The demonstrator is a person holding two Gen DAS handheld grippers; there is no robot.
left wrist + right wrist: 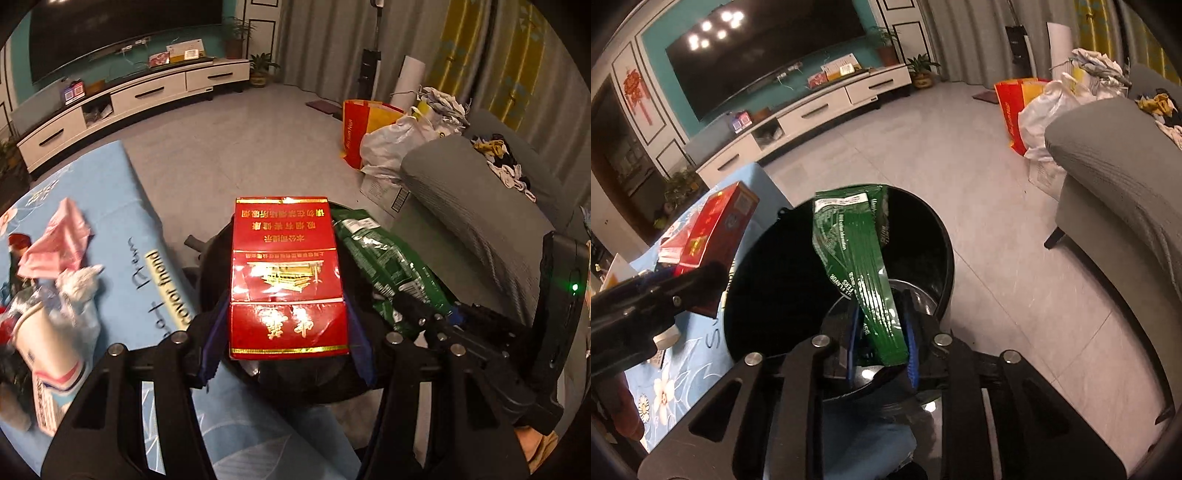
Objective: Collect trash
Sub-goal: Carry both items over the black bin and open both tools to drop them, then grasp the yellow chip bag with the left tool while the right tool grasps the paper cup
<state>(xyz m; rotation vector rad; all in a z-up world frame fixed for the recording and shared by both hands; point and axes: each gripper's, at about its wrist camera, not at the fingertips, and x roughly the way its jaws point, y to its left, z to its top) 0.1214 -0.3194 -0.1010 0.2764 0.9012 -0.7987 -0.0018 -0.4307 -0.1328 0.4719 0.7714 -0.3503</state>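
My left gripper (288, 334) is shut on a red and gold cigarette box (286, 273), its blue pads pressed on both sides, above the near rim of a round black trash bin (945, 236). My right gripper (882, 341) holds a green foil wrapper (849, 240) between its blue pads over the bin's mouth, and the wrapper sticks out forward. In the left wrist view the green wrapper (388, 258) lies just right of the box. The right wrist view shows the red box (716, 229) at the left, held over the table's edge.
A table with a blue cloth (122, 192) stands left of the bin, with a pink wrapper (59, 240), a crumpled tissue (79, 284) and a paper cup (48, 354) on it. A grey sofa (1108, 155) is at the right, and bags (1034, 110) sit on the floor behind it.
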